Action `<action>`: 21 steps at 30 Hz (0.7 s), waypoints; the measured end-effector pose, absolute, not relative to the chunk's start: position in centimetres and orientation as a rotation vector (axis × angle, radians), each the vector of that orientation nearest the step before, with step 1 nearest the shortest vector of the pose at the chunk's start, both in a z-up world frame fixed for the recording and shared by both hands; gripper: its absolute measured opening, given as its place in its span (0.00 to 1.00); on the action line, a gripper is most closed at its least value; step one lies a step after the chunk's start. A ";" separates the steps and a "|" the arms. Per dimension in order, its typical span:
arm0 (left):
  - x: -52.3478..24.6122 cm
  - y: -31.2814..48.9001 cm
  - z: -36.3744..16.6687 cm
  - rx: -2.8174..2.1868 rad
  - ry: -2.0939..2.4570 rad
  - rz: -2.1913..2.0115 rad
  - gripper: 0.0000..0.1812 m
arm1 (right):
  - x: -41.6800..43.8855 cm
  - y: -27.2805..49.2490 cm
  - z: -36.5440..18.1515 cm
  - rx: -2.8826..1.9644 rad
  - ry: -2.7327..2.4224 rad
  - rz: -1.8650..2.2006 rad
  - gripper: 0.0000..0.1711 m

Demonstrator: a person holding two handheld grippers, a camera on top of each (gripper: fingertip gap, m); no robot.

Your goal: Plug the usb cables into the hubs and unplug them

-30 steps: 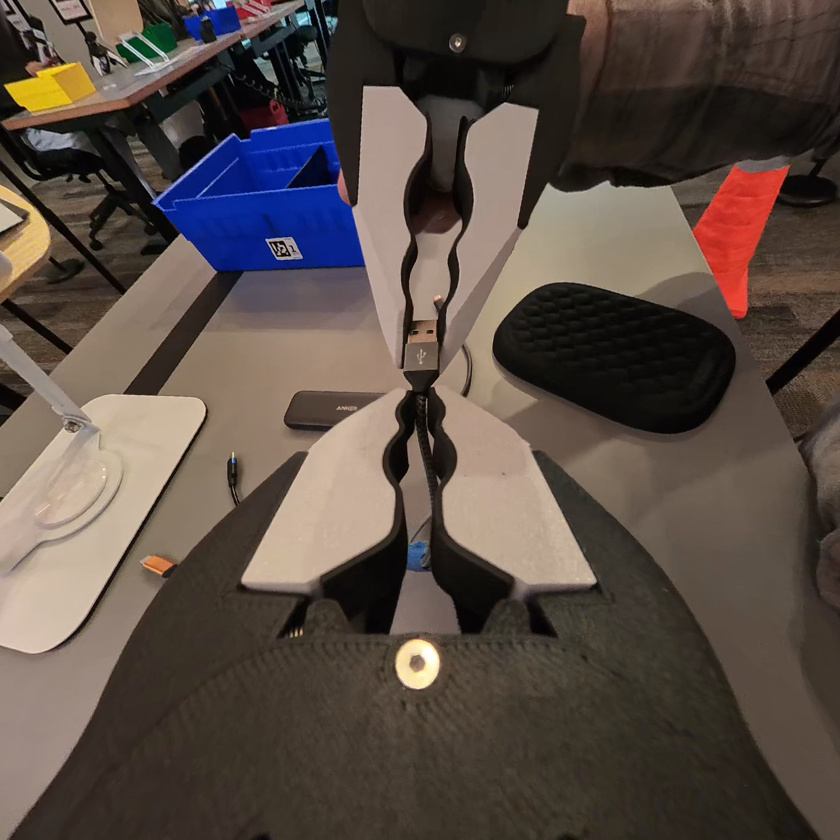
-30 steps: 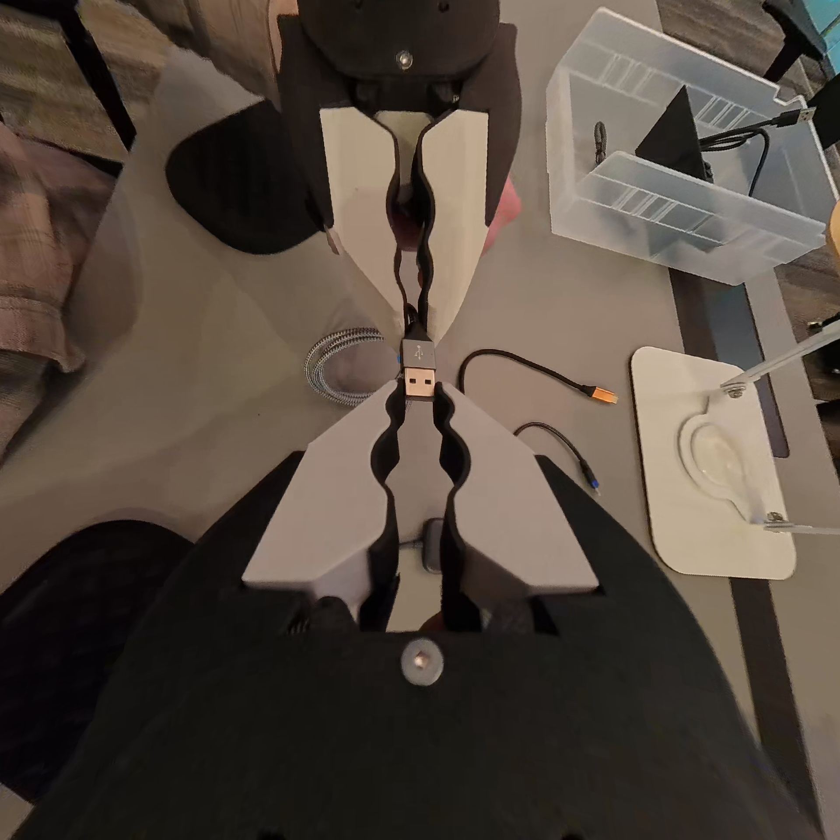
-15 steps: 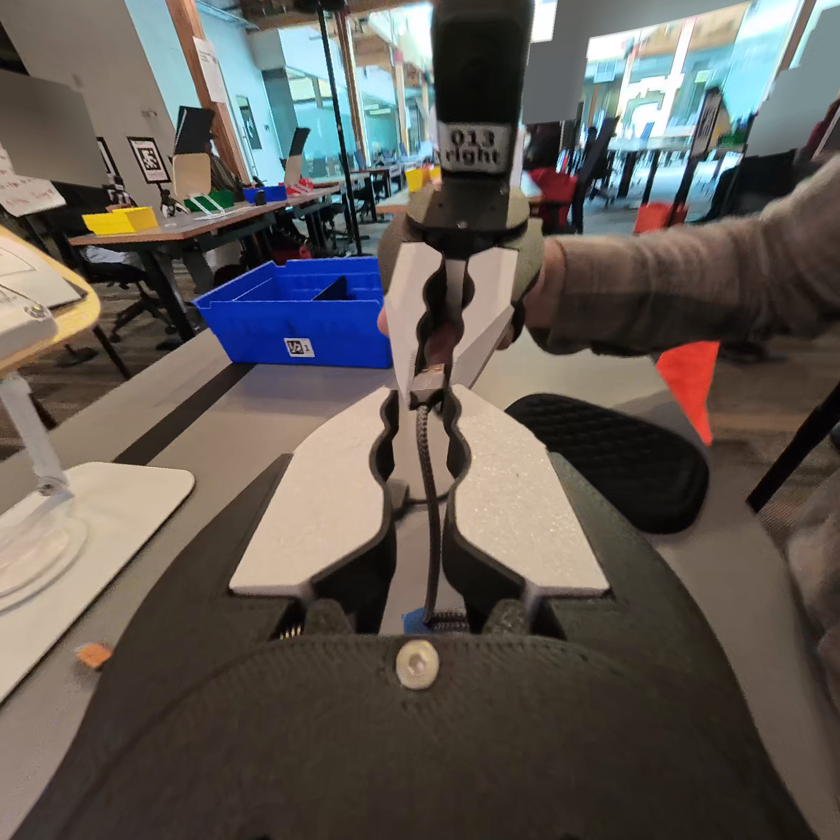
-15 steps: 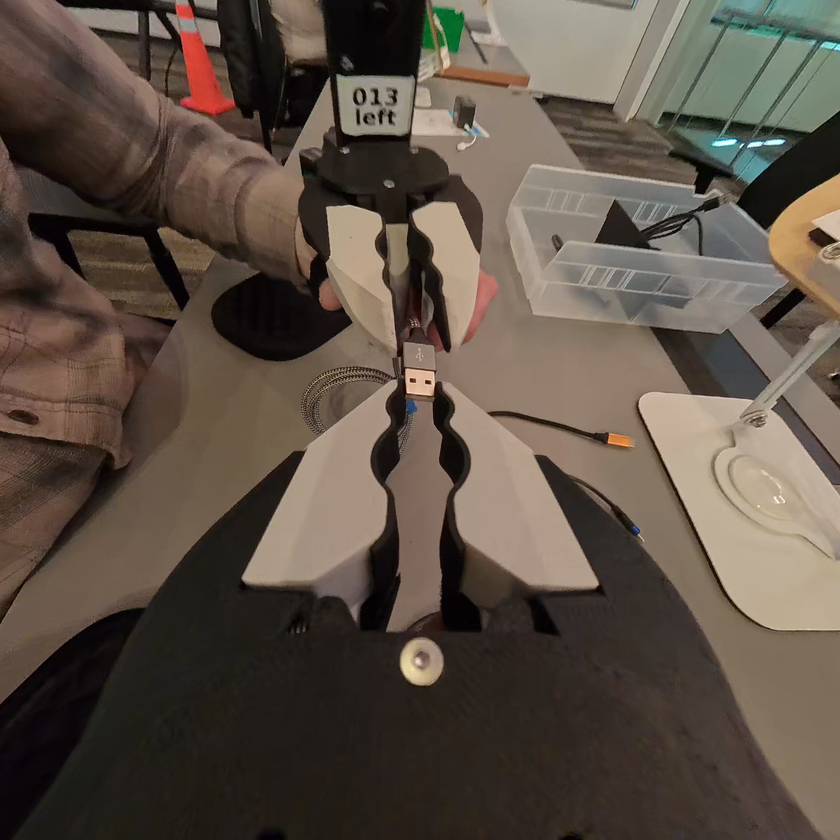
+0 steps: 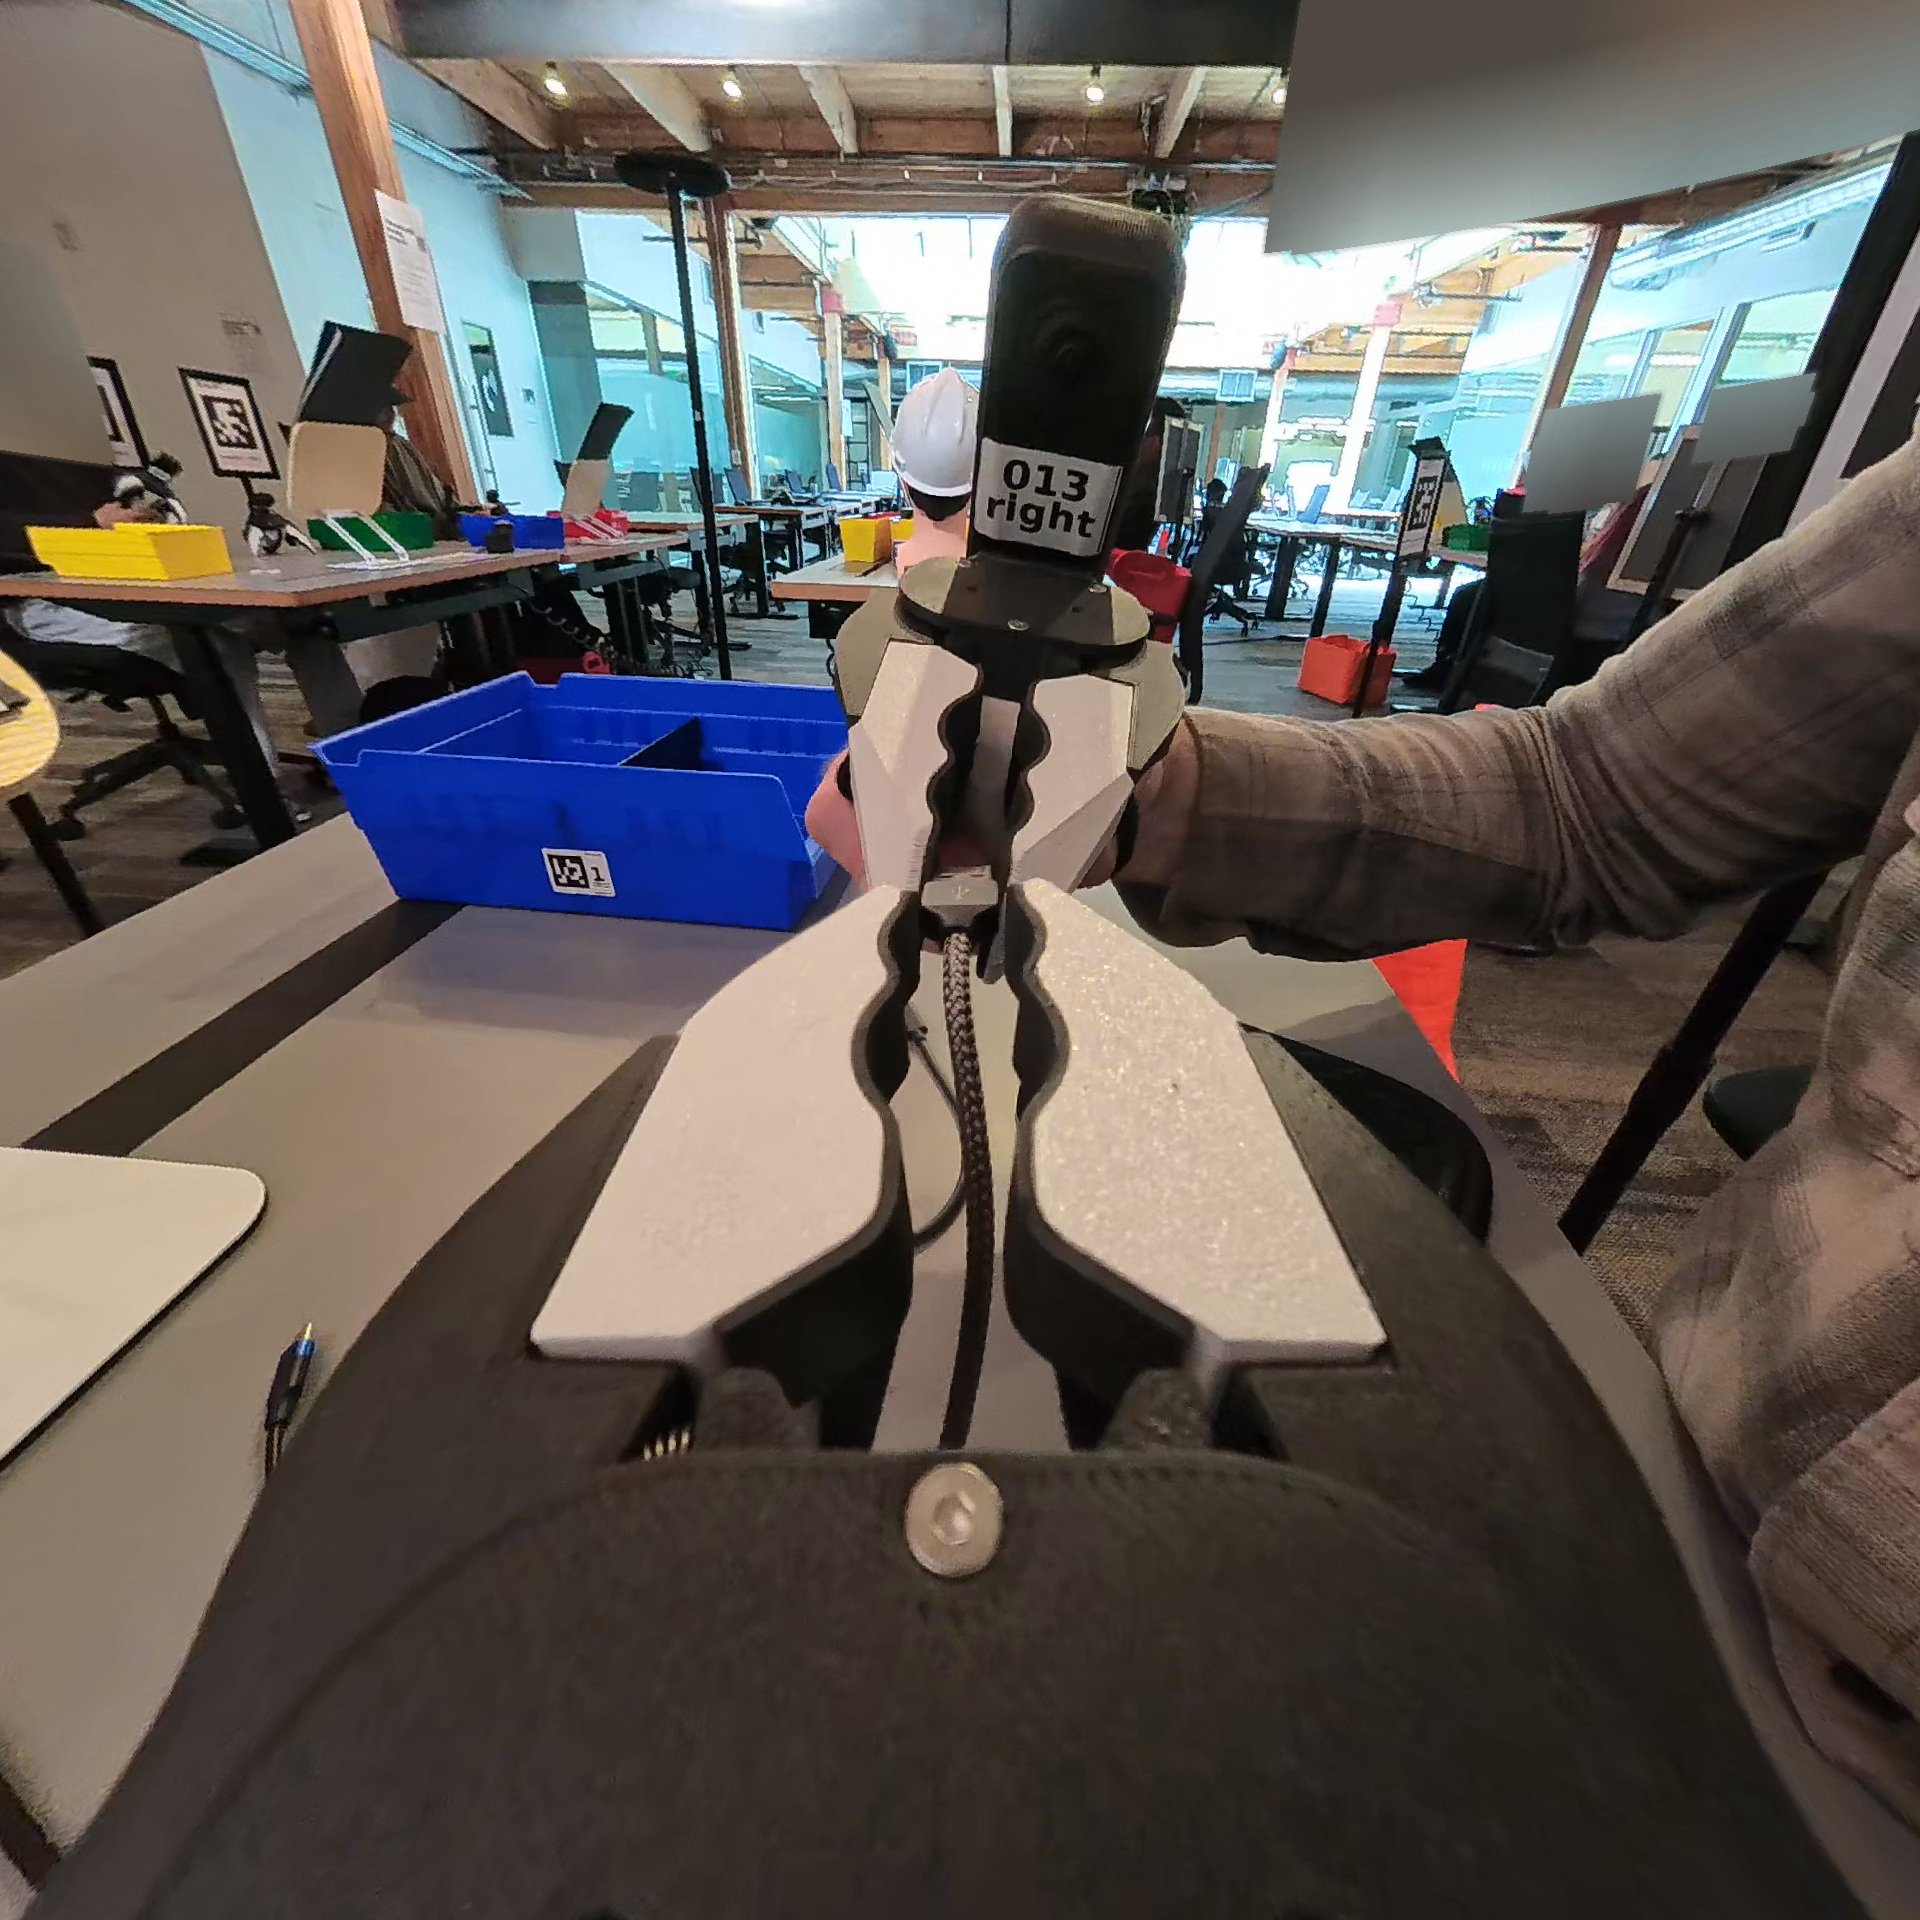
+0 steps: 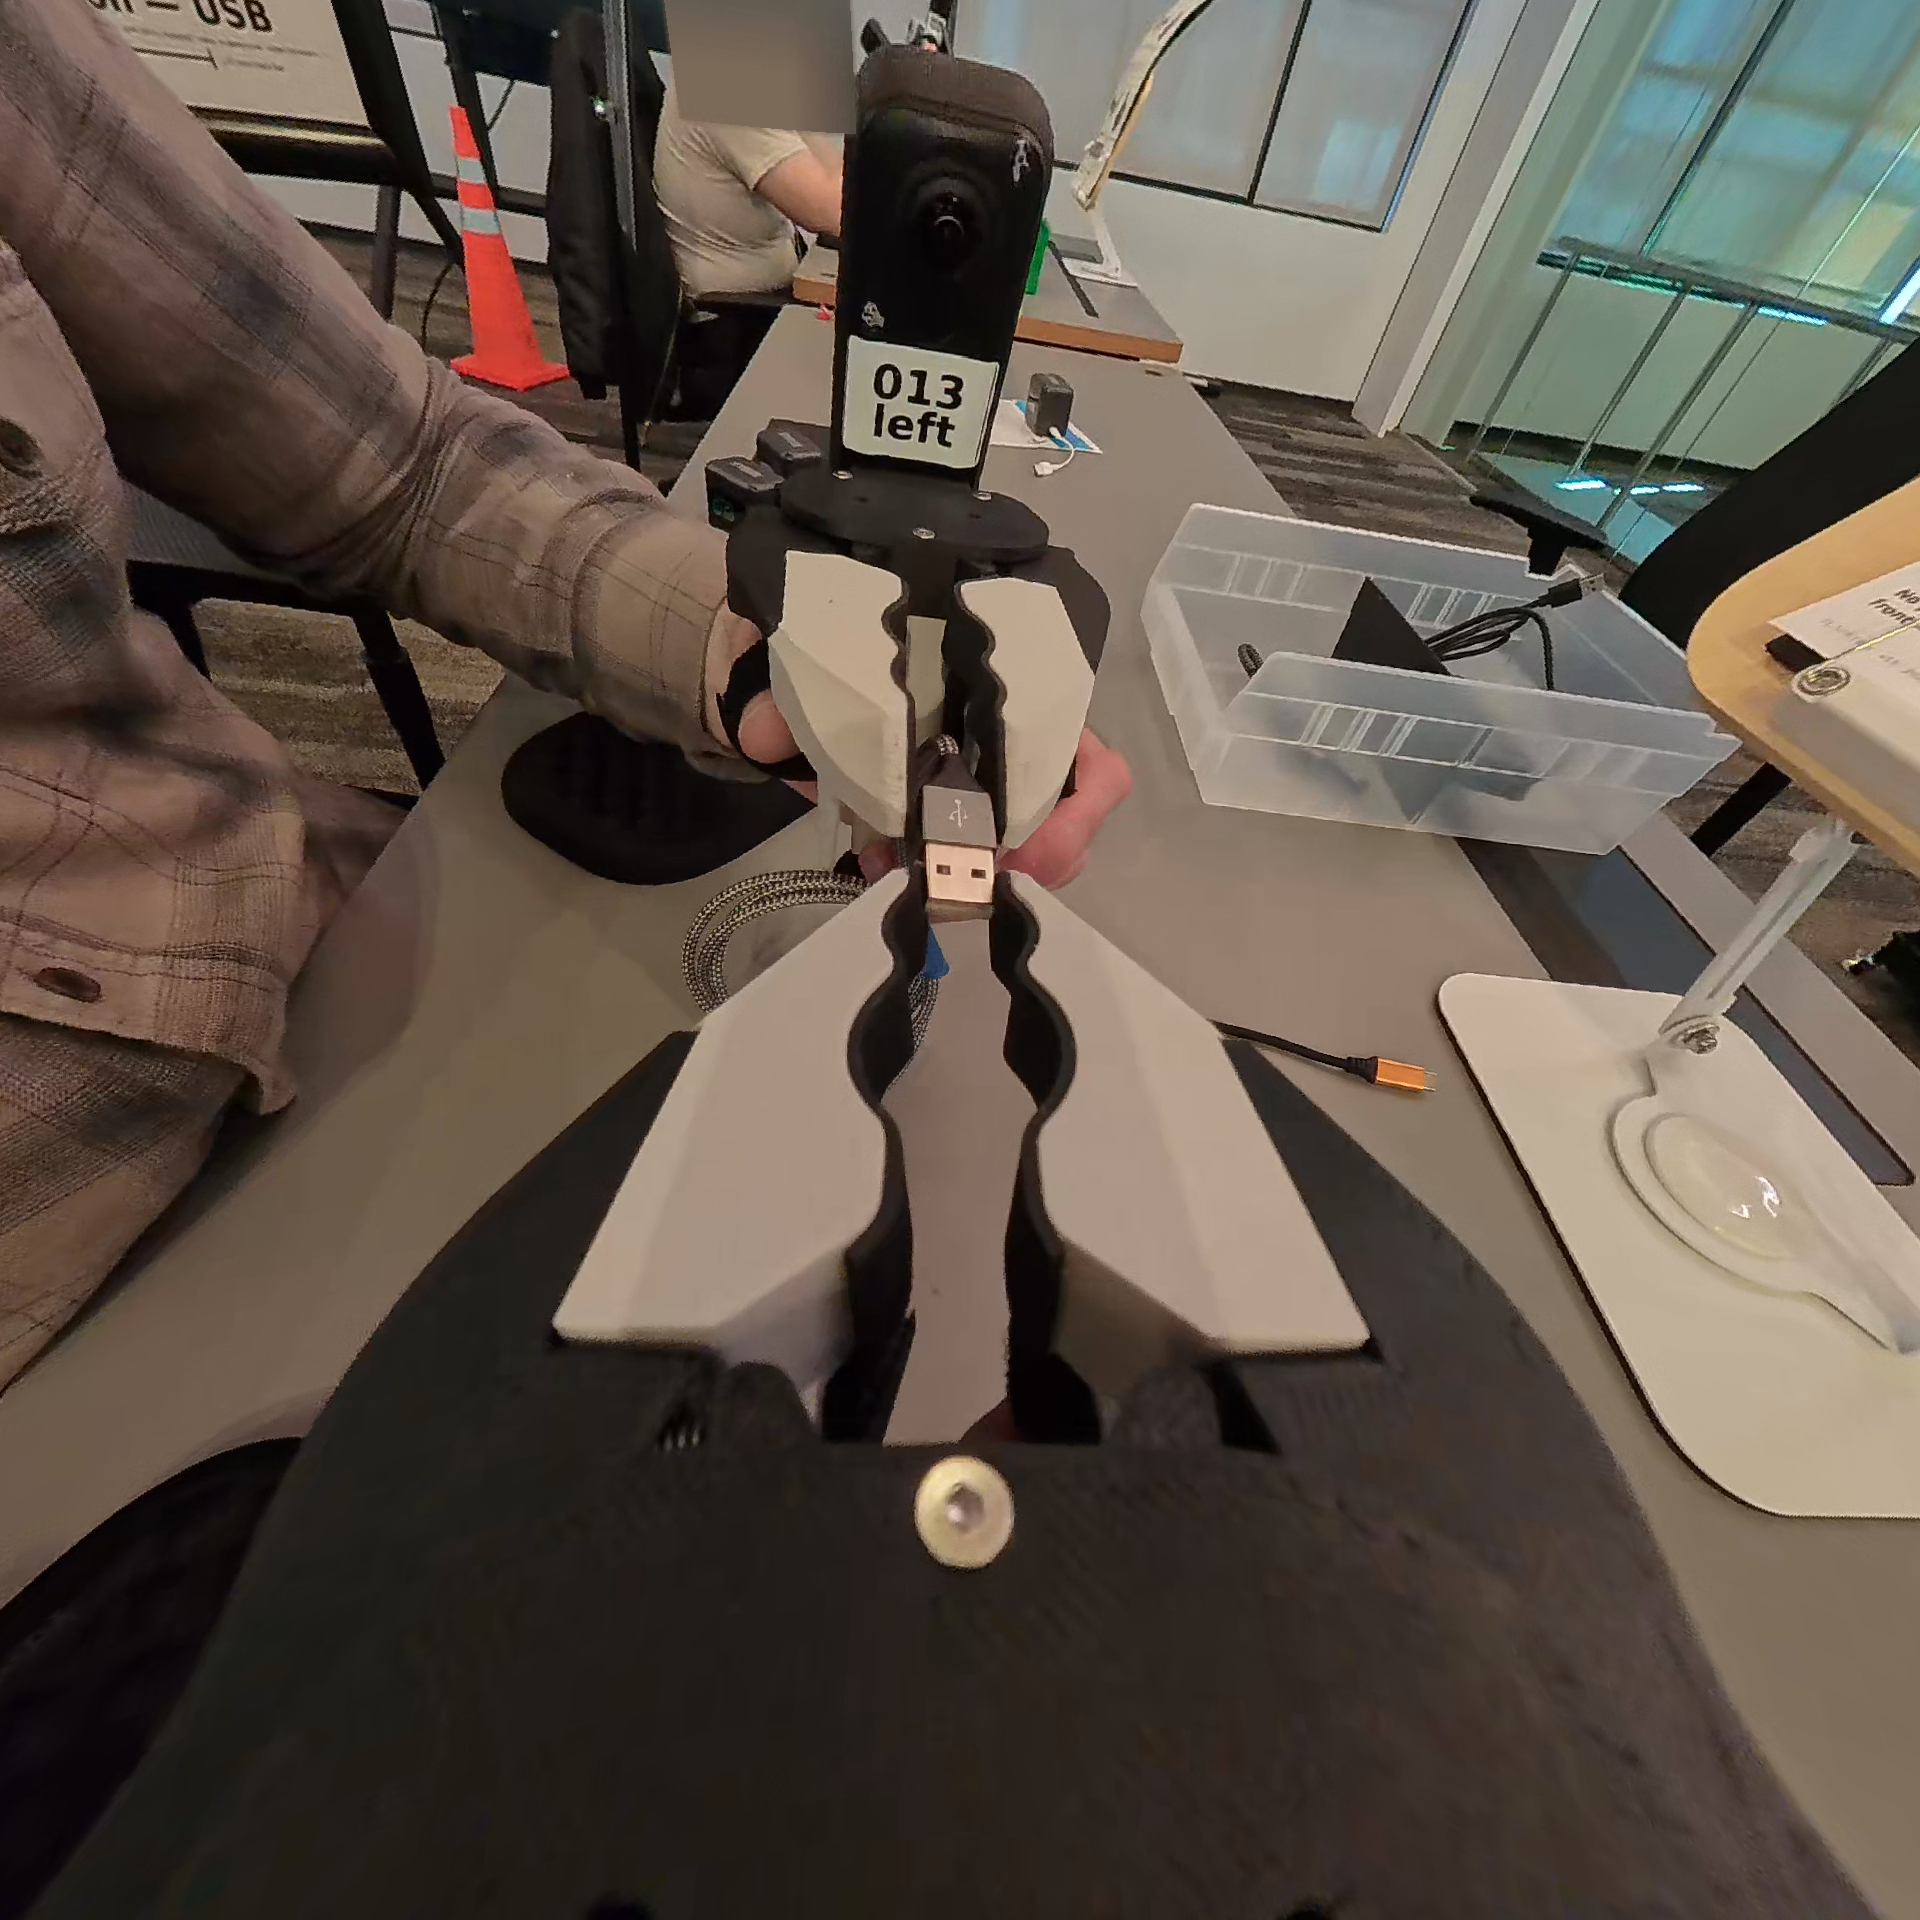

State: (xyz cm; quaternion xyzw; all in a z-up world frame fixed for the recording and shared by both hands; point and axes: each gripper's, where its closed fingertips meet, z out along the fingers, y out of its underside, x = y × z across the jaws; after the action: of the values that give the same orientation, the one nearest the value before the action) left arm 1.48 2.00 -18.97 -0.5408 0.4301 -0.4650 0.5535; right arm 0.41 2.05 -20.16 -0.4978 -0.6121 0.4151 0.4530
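The left hand-held gripper (image 5: 961, 920) pinches the braided cable (image 5: 966, 1122) behind its plug (image 6: 961, 847), lifted above the bench (image 6: 1299, 935). The right hand-held gripper (image 6: 951, 914) faces it, fingertips spread around the plug tip. No hub visible; plugging seemingly remains undone.

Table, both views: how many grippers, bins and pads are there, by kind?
Grippers: 2 (left gripper, right gripper)
Bins: 2 (blue bin, clear bin)
Pads: 1 (black pad)
Total: 5
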 end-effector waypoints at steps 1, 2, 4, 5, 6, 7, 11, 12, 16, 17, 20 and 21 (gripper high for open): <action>1.5 2.0 -18.9 -1.280 1.016 -1.098 0.08 | 0.5 2.0 -20.1 -1.228 -1.510 1.028 0.06; 1.6 2.0 -19.0 -1.282 1.018 -1.093 0.08 | 0.5 2.0 -20.1 -1.226 -1.506 1.026 0.06; 1.6 2.0 -18.8 -1.272 1.017 -1.085 0.08 | 0.5 2.0 -20.0 -1.218 -1.497 1.034 0.06; 1.6 1.9 -18.8 -1.265 1.015 -1.075 0.08 | 0.5 1.9 -19.9 -1.216 -1.493 1.038 0.06; 1.6 1.9 -18.8 -1.266 1.015 -1.069 0.08 | 0.5 1.9 -19.9 -1.215 -1.492 1.039 0.06; 1.7 1.9 -18.8 -1.271 1.017 -1.075 0.08 | 0.5 1.9 -19.9 -1.214 -1.489 1.043 0.06; 1.6 2.0 -18.7 -1.282 1.016 -1.062 0.08 | 0.5 2.1 -19.8 -1.221 -1.478 1.045 0.06; 1.6 2.1 -18.7 -1.283 1.015 -1.048 0.08 | 0.5 2.2 -19.8 -1.227 -1.478 1.034 0.09; 1.0 2.7 -18.6 -1.316 1.032 -1.026 0.08 | 1.7 3.4 -19.5 -1.267 -1.481 0.963 0.19; 0.9 2.9 -18.7 -1.325 1.043 -1.017 0.08 | 2.1 3.8 -19.2 -1.269 -1.475 0.933 0.19; 0.6 3.1 -18.6 -1.333 1.057 -1.000 0.08 | 2.4 3.6 -18.7 -1.260 -1.520 0.860 0.18; 0.6 3.1 -18.6 -1.332 1.070 -0.998 0.08 | 2.2 3.4 -18.8 -1.261 -1.542 0.847 0.17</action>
State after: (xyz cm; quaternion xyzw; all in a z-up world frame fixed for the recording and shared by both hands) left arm 0.63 3.08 -18.60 -0.5624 0.4520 -0.4215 0.5493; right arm 2.22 3.39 -18.77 -0.5144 -0.6290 0.3455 0.4694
